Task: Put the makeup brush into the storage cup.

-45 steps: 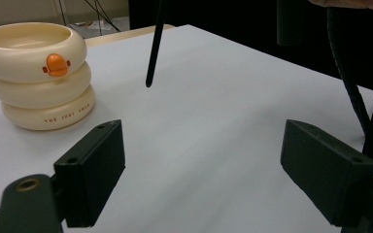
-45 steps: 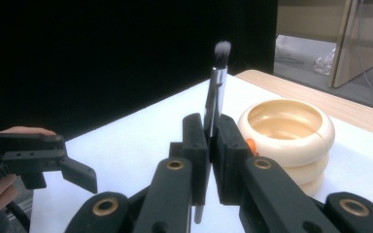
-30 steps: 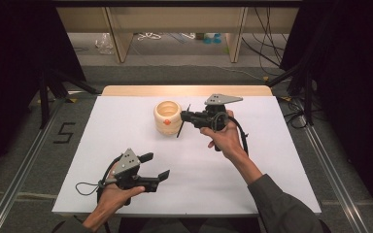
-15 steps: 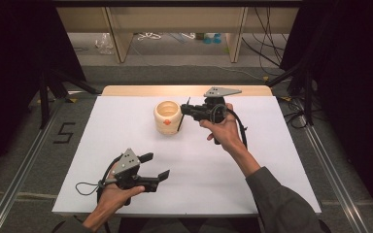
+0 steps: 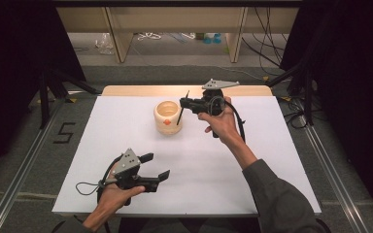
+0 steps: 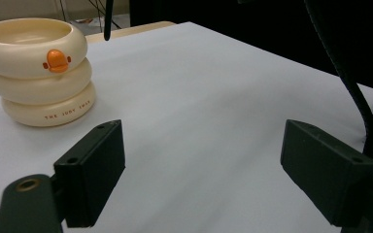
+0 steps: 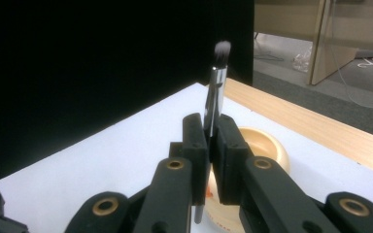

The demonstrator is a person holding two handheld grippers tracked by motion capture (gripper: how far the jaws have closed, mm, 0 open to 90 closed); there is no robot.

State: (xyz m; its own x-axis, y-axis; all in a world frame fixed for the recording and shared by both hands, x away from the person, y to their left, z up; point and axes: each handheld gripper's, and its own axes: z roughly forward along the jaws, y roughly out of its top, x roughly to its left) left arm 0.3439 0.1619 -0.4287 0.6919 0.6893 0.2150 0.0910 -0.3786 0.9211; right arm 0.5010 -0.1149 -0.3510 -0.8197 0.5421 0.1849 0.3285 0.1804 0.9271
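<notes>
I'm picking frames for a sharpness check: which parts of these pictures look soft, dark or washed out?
High view: even light on the white table, surroundings dark, cup fairly crisp. Left gripper view: cup sharp enough to read its lettering, the left claw near the lens soft. Right gripper view: the brush bristles are blurred, the left half falls to black, the right claw is fairly clear.

The right gripper (image 7: 212, 160) is clamped on a makeup brush (image 7: 215, 92). Bristles point up, above the jaws; the handle extends below them. A cream holder (image 7: 267, 145) sits just behind the jaws.
</notes>
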